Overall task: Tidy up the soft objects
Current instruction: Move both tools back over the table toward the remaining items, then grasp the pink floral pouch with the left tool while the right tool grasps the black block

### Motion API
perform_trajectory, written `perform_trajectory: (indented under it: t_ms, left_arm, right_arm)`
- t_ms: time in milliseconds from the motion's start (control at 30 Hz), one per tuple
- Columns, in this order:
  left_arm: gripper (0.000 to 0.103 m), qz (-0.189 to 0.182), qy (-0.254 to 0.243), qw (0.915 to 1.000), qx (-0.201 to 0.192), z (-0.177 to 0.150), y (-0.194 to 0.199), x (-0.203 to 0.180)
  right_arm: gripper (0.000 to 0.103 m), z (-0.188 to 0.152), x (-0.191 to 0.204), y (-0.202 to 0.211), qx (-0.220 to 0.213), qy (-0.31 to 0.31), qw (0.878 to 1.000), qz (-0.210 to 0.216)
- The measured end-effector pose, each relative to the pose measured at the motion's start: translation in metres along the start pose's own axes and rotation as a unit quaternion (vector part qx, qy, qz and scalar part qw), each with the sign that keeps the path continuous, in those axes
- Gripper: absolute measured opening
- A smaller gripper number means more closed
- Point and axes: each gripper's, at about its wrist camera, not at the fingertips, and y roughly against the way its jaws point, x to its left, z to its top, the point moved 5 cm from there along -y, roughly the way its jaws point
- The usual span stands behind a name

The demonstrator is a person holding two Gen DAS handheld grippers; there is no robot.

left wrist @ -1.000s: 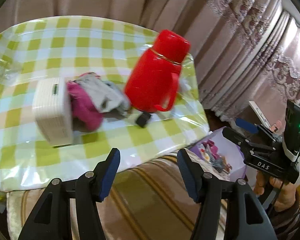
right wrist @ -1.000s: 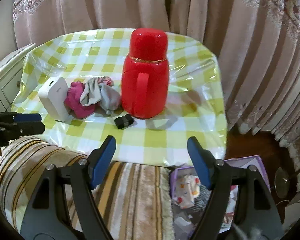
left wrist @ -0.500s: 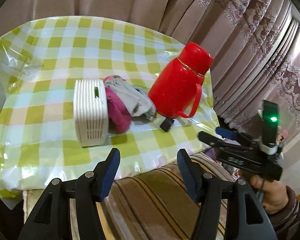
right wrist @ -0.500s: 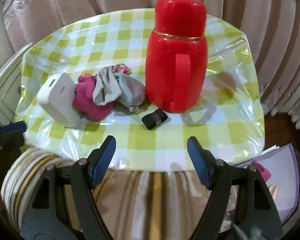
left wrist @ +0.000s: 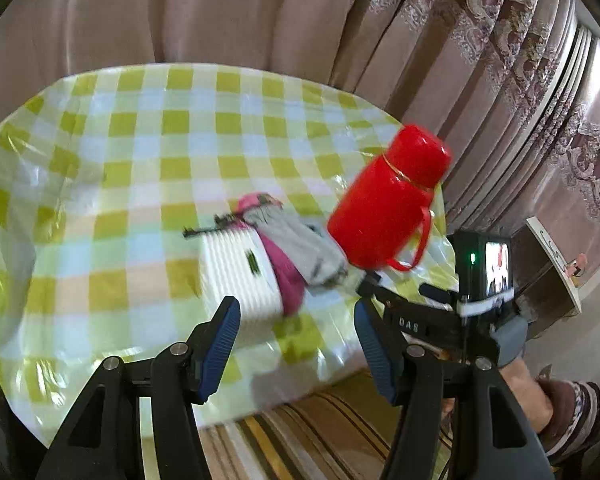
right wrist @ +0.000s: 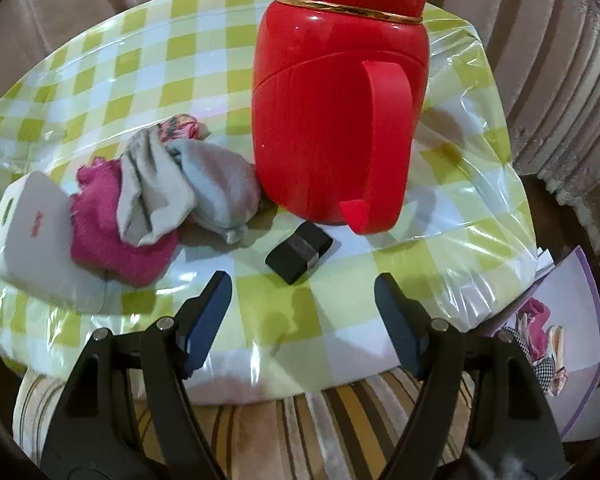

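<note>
A pile of soft cloths lies on the checked table: a grey sock (right wrist: 204, 188) over a pink cloth (right wrist: 112, 224), with a patterned piece (right wrist: 180, 128) behind. The pile also shows in the left wrist view, grey (left wrist: 304, 248) on pink (left wrist: 288, 280). My right gripper (right wrist: 302, 312) is open and empty, above the table's near edge, just short of the pile. My left gripper (left wrist: 296, 344) is open and empty, near the table's front edge. The right gripper also shows in the left wrist view (left wrist: 400, 300), by the flask's base.
A red flask (right wrist: 336, 112) stands right of the cloths. A white ribbed box (right wrist: 32, 236) lies left of them. A small black block (right wrist: 300, 248) lies in front of the flask. A purple box (right wrist: 560, 332) with clothes sits lower right. Striped fabric (right wrist: 300, 432) is below the table.
Both grippers have moved forward toward the table and the cloth pile. The right gripper is now close to the flask and pile. Both stay open.
</note>
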Motion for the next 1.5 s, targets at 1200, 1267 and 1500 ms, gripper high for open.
perform_trajectory:
  t_ms: [1200, 1267, 1500]
  left_arm:
    - [0.089, -0.002, -0.088, 0.9467, 0.310, 0.120, -0.274, 0.037]
    - [0.092, -0.004, -0.085, 0.9447, 0.317, 0.121, -0.284, 0.035]
    - [0.099, 0.029, -0.090, 0.9335, 0.346, 0.116, -0.310, 0.032]
  right_arm:
    - [0.047, 0.009, -0.002, -0.077, 0.028, -0.144, 0.986, -0.081]
    - [0.043, 0.011, 0.000, -0.079, 0.025, -0.143, 0.986, -0.080]
    - [0.037, 0.009, -0.004, -0.077, 0.017, -0.158, 0.985, -0.065]
